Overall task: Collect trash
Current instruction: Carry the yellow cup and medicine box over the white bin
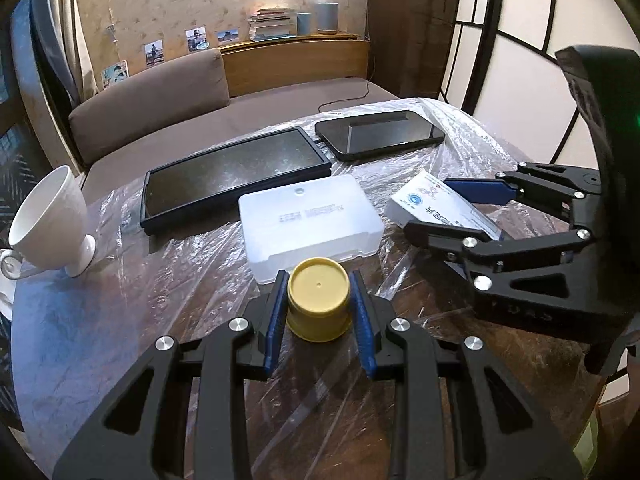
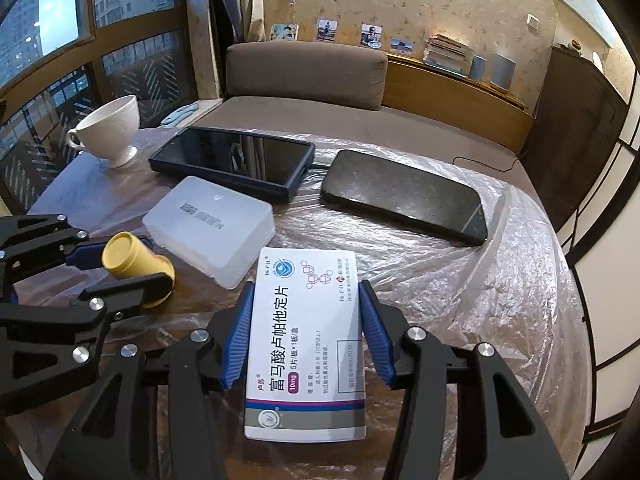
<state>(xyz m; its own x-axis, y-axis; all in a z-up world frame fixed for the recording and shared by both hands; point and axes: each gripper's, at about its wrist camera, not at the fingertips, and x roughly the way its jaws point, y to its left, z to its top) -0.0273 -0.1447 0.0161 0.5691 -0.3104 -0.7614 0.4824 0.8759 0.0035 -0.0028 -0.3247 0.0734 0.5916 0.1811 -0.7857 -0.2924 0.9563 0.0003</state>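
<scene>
- Left gripper (image 1: pixel 319 302): black linkage arms, blue pads; jaws closed on yellow bottle (image 1: pixel 319 305), one pad against each side of it, near edge of table.
- Yellow bottle: small, capped, yellow; seen from the right wrist view lying tilted between the left gripper's fingers, just in front of the translucent box.
- Right gripper (image 2: pixel 307 320): same build; jaws closed on medicine carton (image 2: pixel 307 344), blue pads pressed to its two long edges.
- Medicine carton: flat, white, printed with Chinese lettering and a purple band; near right part of table, right of the bottle.
- Translucent plastic box (image 1: pixel 310 224): lidded, rectangular; centre of table, just beyond the bottle.
- Black-framed tablet (image 1: pixel 236 178): screen up, far left of centre.
- Dark phone-like slab (image 1: pixel 380 134): screen up, far right, beside the tablet.
- White footed cup (image 1: pixel 52 222): handled, far left edge.
- Clear plastic sheet (image 1: pixel 460 140): crumpled, spread over the wooden table (image 1: pixel 100 320) under all items.
- Brown sofa (image 1: pixel 180 92): beyond the table.
</scene>
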